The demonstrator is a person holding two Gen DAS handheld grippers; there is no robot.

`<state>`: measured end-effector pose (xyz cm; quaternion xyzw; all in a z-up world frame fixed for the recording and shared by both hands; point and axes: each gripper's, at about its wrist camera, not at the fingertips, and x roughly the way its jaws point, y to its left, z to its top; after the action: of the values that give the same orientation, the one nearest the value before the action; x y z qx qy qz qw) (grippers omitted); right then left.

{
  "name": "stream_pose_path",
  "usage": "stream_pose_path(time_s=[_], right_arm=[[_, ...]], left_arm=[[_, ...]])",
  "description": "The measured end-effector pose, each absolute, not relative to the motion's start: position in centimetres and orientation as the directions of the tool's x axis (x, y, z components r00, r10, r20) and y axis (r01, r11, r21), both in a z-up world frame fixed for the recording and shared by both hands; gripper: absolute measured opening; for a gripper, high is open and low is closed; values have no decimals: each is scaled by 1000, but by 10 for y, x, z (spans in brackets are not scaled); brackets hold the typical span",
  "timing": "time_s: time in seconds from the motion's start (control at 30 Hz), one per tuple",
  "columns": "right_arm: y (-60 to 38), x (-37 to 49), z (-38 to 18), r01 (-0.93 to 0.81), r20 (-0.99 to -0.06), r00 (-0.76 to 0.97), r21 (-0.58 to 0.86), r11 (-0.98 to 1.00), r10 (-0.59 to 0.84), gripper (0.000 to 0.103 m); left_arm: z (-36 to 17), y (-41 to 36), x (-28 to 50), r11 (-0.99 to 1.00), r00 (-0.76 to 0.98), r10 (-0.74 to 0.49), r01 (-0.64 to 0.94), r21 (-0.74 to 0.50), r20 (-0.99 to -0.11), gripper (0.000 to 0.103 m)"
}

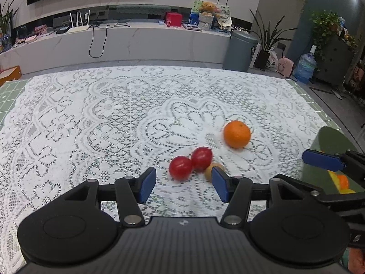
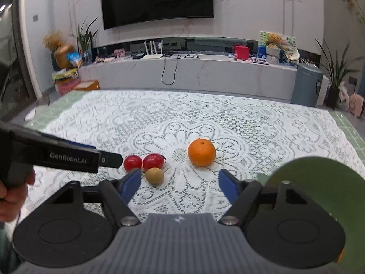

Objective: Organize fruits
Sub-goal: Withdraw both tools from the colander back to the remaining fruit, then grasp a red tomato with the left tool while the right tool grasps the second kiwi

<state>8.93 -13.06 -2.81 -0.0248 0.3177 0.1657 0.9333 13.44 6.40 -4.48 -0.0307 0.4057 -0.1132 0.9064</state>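
Observation:
An orange (image 1: 236,134) (image 2: 202,152), two red tomatoes (image 1: 180,167) (image 1: 202,158) (image 2: 132,162) (image 2: 153,161) and a small brown kiwi (image 1: 211,170) (image 2: 154,175) lie on the lace tablecloth (image 1: 91,125). My left gripper (image 1: 183,183) is open and empty, just short of the tomatoes and kiwi. It also shows in the right wrist view (image 2: 111,158). My right gripper (image 2: 179,186) is open and empty, between the kiwi and the orange. A green bowl (image 1: 330,143) (image 2: 319,182) at the right holds yellow and orange fruit (image 1: 342,181).
The lace cloth (image 2: 251,125) covers a green table (image 1: 11,91). Beyond its far edge stand a low white TV bench (image 2: 194,73), a grey bin (image 1: 240,50) and potted plants (image 1: 267,38).

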Motion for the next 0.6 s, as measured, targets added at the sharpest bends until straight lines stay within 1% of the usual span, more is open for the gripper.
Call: stream_pose_path(time_s=[0.17, 0.23, 0.3, 0.37, 0.4, 0.47, 0.53, 0.6], right_arm=[[-110, 97, -39, -386, -610, 732, -4, 923, 303, 52], [-102, 101, -45, -405, -617, 724, -21, 914, 307, 51], [-97, 107, -51, -420, -628, 713, -25, 907, 313, 48], [-92, 113, -56, -431, -638, 701, -20, 902, 320, 44], [-90, 117, -59, -435, -643, 694, -18, 900, 323, 42], [-87, 123, -64, -439, -654, 682, -12, 898, 325, 37], [-87, 129, -69, -441, -662, 670, 6, 897, 334, 37], [-86, 134, -73, -441, -664, 665, 19, 897, 341, 37]], left_arm=[[-57, 65, 144, 972, 641, -232, 185, -147, -731, 62], [-63, 61, 146, 972, 649, -224, 204, -117, -727, 60], [-67, 59, 149, 971, 646, -221, 216, -102, -730, 58], [-72, 59, 152, 970, 637, -229, 217, -114, -736, 57], [-74, 60, 154, 969, 633, -235, 215, -124, -737, 53], [-77, 61, 157, 969, 629, -236, 209, -132, -740, 51], [-79, 62, 160, 970, 627, -234, 204, -133, -743, 51], [-80, 63, 162, 965, 621, -257, 211, -157, -741, 51]])
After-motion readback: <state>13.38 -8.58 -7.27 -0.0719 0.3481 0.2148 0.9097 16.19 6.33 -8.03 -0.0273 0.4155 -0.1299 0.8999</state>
